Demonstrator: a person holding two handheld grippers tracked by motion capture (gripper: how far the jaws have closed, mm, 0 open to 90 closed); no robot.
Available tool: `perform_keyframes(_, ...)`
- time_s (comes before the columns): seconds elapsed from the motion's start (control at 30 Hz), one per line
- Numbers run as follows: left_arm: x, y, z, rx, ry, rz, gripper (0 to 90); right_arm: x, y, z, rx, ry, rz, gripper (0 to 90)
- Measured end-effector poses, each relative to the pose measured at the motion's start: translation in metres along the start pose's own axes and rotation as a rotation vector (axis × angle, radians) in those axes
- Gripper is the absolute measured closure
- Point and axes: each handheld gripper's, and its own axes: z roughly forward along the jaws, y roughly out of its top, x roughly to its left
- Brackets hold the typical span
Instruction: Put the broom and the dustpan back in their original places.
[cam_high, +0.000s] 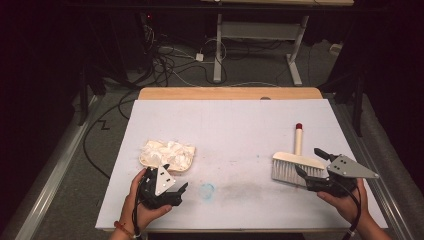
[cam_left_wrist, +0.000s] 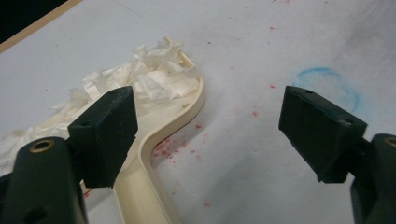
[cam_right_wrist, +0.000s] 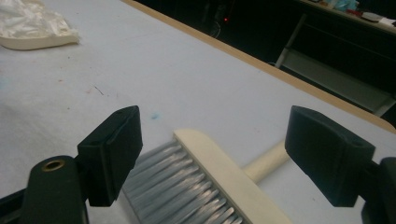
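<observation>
A cream dustpan (cam_high: 167, 157) heaped with white paper scraps (cam_high: 165, 150) lies at the table's left front; its rim (cam_left_wrist: 163, 135) and scraps (cam_left_wrist: 154, 79) fill the left gripper view. My left gripper (cam_high: 181, 192) stands open just in front of the pan, its jaws (cam_left_wrist: 205, 135) wide apart with nothing between them. A hand brush with grey bristles (cam_high: 290, 171), a cream head and a red-tipped handle (cam_high: 298, 137) lies at the right. My right gripper (cam_high: 309, 162) stands open over the brush head (cam_right_wrist: 224, 177), its pads clear of it.
The white table sheet (cam_high: 235, 130) has a faint blue ring (cam_high: 207, 190) and a grey smudge near the front middle, and small red specks (cam_left_wrist: 196, 140) beside the pan. A wooden edge (cam_high: 230, 93) borders the far side. Cables and a desk frame lie on the floor beyond.
</observation>
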Motion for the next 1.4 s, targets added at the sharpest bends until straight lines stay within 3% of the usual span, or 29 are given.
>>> perform_keyframes(0.13, -0.001, -0.001, 0.001, -0.009, -0.007, 0.0, 18.3, 0.005, -0.016, -0.003, -0.011, -0.035, -0.017, 19.3)
perform_keyframes(0.23, -0.001, -0.003, 0.003, -0.001, -0.008, 0.013, 17.7, 0.009, -0.026, -0.004, -0.005, -0.044, -0.036, 19.0)
perform_keyframes(0.3, -0.002, -0.004, 0.005, 0.002, -0.005, 0.022, 17.5, 0.009, -0.029, -0.004, -0.01, -0.036, -0.022, 19.1)
perform_keyframes(0.5, -0.002, -0.003, 0.005, -0.013, -0.007, 0.029, 17.5, 0.012, -0.031, -0.004, -0.008, -0.029, -0.031, 19.2)
perform_keyframes(0.6, -0.003, -0.005, 0.005, 0.002, 0.003, 0.049, 17.5, 0.014, -0.031, -0.004, 0.002, -0.039, -0.034, 19.2)
perform_keyframes(1.1, -0.004, -0.007, 0.003, 0.004, 0.009, 0.053, 17.5, 0.02, -0.024, -0.003, -0.024, -0.035, -0.072, 19.5)
perform_keyframes(1.4, -0.005, -0.006, 0.005, 0.015, 0.007, 0.057, 17.5, 0.02, -0.023, -0.003, -0.027, -0.037, -0.072, 19.5)
